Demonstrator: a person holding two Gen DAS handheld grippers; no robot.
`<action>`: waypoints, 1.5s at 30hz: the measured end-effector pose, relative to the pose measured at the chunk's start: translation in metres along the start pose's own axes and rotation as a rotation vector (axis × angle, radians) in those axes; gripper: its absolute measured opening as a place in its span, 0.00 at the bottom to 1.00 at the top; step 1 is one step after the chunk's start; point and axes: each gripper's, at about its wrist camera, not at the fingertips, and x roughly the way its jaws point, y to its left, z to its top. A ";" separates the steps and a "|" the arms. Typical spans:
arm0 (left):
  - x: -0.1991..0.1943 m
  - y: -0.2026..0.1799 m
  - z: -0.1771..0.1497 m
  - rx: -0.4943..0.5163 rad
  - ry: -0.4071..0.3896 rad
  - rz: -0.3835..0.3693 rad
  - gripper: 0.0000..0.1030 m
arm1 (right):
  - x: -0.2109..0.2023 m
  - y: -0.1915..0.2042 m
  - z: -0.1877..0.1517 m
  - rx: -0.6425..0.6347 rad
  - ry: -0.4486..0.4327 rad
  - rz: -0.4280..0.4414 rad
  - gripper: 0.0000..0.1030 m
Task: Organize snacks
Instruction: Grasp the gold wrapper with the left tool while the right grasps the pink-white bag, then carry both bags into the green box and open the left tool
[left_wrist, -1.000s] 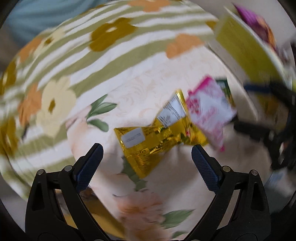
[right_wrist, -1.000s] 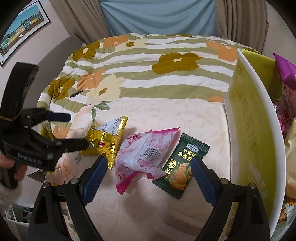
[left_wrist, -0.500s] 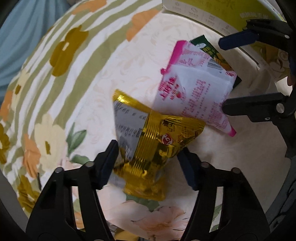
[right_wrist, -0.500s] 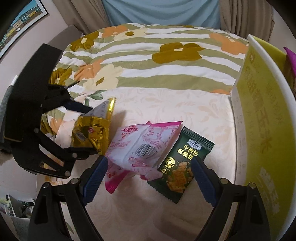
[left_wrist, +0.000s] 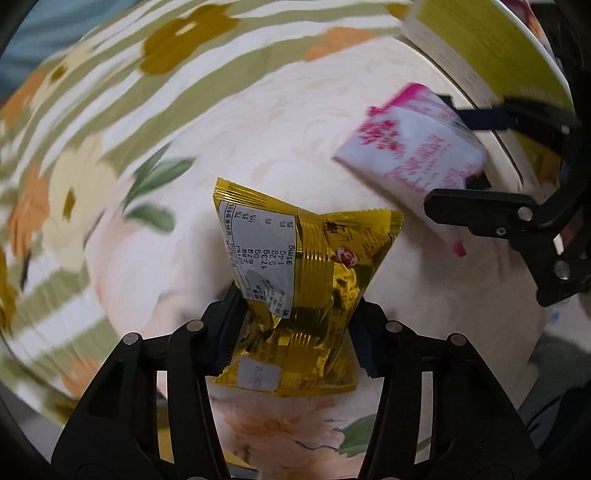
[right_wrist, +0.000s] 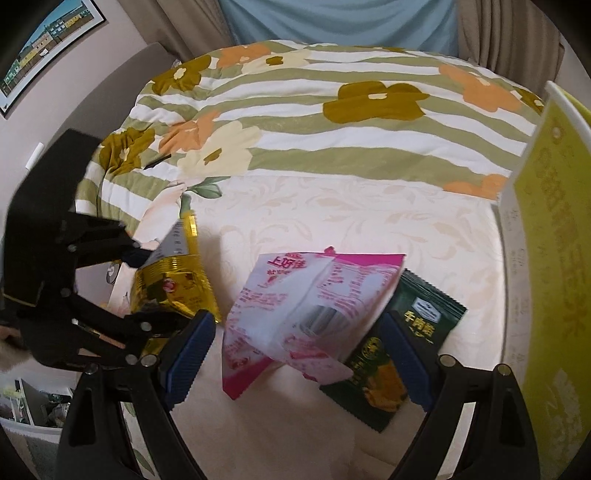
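Left gripper just closing, pads now pinching the gold snack packet above the cream bedspread. Right gripper spread wide around the pink-and-white packet, not squeezing. Green biscuit packet tucked underneath, beside the yellow box.

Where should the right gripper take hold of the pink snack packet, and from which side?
Grip the pink snack packet across its puffed middle, coming down from above. It lies flat on the bed between the open right gripper jaws, one corner overlapping the green packet, so keep the jaw on that side off the green one.
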 end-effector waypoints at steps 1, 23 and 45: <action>-0.001 0.004 -0.004 -0.034 -0.005 0.001 0.45 | 0.002 0.001 0.001 -0.001 0.003 0.001 0.86; -0.080 0.009 -0.042 -0.215 -0.211 -0.005 0.43 | -0.032 0.033 -0.009 0.008 -0.080 -0.074 0.47; -0.203 -0.147 0.017 -0.121 -0.479 -0.109 0.43 | -0.230 -0.011 -0.063 0.161 -0.386 -0.149 0.47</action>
